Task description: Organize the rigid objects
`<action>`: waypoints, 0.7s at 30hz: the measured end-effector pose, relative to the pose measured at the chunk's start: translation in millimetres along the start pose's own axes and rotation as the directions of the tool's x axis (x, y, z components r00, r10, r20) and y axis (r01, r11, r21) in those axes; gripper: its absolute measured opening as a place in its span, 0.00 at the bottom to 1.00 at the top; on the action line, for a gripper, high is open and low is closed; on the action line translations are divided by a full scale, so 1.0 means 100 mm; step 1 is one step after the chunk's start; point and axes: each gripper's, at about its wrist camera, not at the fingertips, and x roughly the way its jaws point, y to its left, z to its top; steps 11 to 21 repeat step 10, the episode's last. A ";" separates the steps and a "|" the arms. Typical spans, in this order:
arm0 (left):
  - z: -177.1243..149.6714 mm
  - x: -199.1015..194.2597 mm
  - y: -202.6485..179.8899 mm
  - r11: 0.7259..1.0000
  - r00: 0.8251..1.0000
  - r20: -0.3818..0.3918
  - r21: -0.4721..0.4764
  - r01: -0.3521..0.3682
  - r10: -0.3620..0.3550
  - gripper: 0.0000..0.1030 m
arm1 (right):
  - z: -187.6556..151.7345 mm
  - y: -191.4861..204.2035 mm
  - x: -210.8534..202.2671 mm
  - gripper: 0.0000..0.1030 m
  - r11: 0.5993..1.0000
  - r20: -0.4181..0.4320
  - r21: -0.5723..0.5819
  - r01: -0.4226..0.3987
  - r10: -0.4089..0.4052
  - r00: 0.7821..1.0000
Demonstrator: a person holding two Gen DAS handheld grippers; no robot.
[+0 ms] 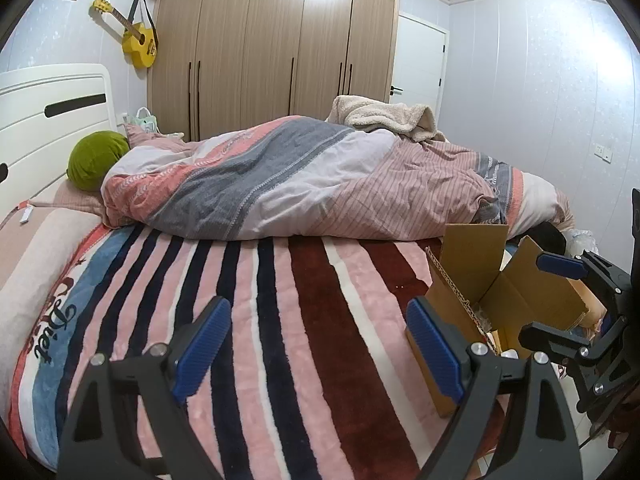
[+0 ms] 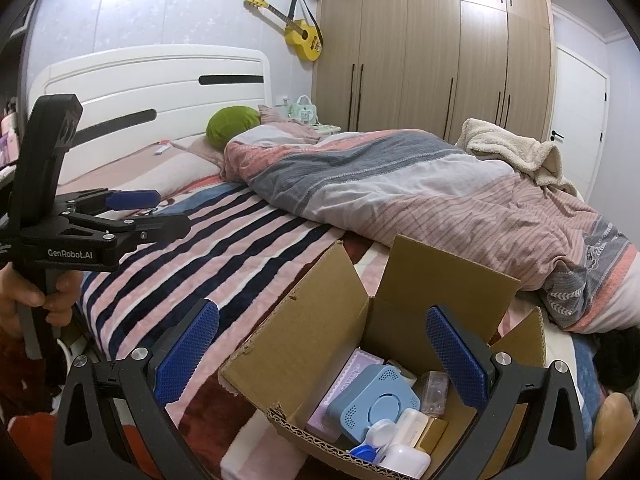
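Cardboard box [image 2: 320,320] contents show only from the right wrist.

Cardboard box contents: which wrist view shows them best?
The right wrist view: it looks down into the open cardboard box, showing the blue device and small cases. The left wrist view shows only the box's flaps and outer side, not the contents.

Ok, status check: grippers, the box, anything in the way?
Left gripper and right gripper open, empty. Cardboard box on the bed, flaps up, small items inside. Nothing blocking.

Pale walls, wooden wardrobe [image 1: 276,48], white door [image 1: 418,60], bed's white headboard [image 2: 160,80].
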 end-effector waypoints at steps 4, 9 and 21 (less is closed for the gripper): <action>0.00 0.00 0.00 1.000 1.000 0.002 0.002 -0.002 0.002 0.86 | 0.00 0.00 0.00 1.00 1.000 -0.001 0.001 -0.002 0.002 1.000; 0.02 0.00 -0.01 1.000 1.000 0.000 0.002 -0.003 0.003 0.86 | 0.00 0.00 0.00 1.00 1.000 0.000 0.000 0.000 0.000 1.000; 0.02 -0.01 -0.01 1.000 1.000 -0.002 0.002 -0.001 0.001 0.86 | 0.00 0.00 0.00 1.00 1.000 0.000 0.001 0.001 -0.001 1.000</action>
